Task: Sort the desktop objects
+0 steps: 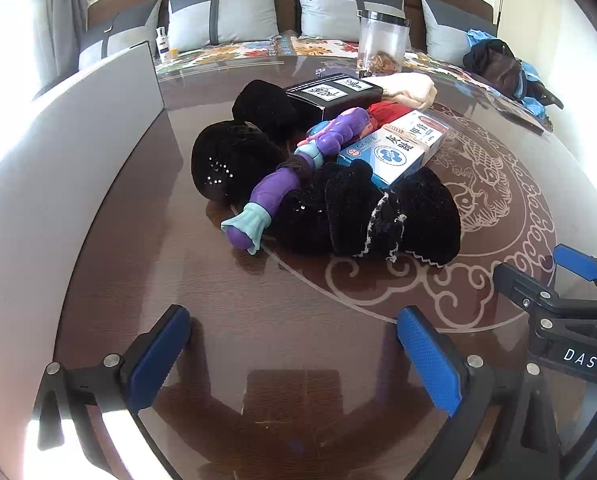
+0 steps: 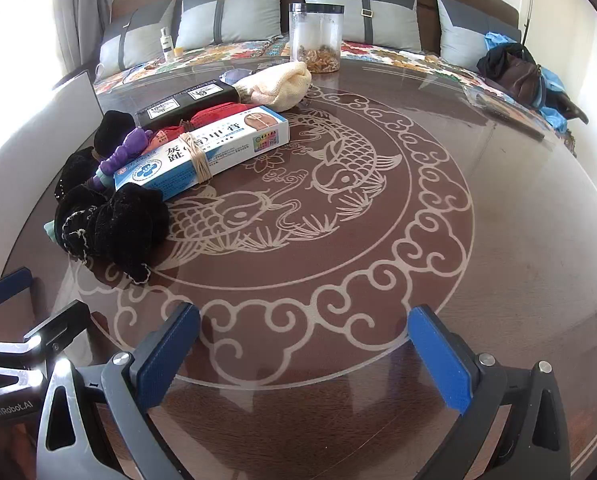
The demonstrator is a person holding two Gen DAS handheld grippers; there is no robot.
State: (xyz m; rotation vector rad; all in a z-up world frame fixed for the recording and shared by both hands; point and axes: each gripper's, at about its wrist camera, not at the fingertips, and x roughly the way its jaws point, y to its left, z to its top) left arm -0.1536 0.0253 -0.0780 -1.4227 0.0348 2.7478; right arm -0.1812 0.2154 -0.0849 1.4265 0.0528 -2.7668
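A pile lies on the round brown table (image 1: 258, 320): black velvet scrunchies (image 1: 378, 216), a purple toy figure (image 1: 282, 184), a blue-and-white medicine box (image 1: 398, 148) with a rubber band, a black box (image 1: 334, 94), a red pouch (image 1: 390, 110) and a cream cloth (image 1: 410, 88). My left gripper (image 1: 294, 356) is open and empty, short of the pile. In the right wrist view the pile sits at the left: the medicine box (image 2: 206, 152), scrunchies (image 2: 110, 224), black box (image 2: 186, 100), cream cloth (image 2: 278, 84). My right gripper (image 2: 304, 354) is open and empty over the carp pattern.
A clear jar (image 2: 316, 40) with dried bits stands at the table's far edge. A grey panel (image 1: 78, 160) stands along the left. A sofa with cushions (image 2: 226, 20), a small bottle (image 2: 166, 44) and a dark bag (image 2: 518, 72) lie beyond.
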